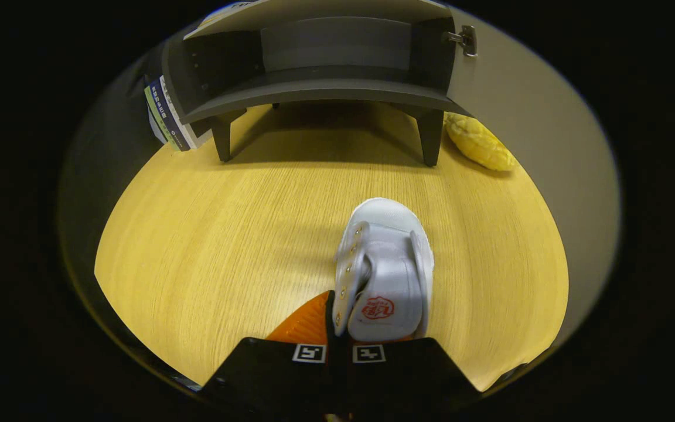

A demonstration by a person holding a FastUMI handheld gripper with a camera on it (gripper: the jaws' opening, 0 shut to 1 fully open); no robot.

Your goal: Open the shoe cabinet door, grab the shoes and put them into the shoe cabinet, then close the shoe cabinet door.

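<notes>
Wooden tabletop [208, 234] stretched ahead of the gripper [337, 334]. Far beyond the fingers stood the cabinet [320, 64], its door [519, 111] swung open to the right. A yellow toy [481, 142] lay beside its right leg. The fingers were nearly closed, pinching the shoe [387, 269] at its collar, toe pointing toward the cabinet.

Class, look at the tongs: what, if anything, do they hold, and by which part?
The tongs are shut on the small white lace-up shoe, pinching its left eyelet flap near the heel end, toe pointing to the open cabinet.
</notes>
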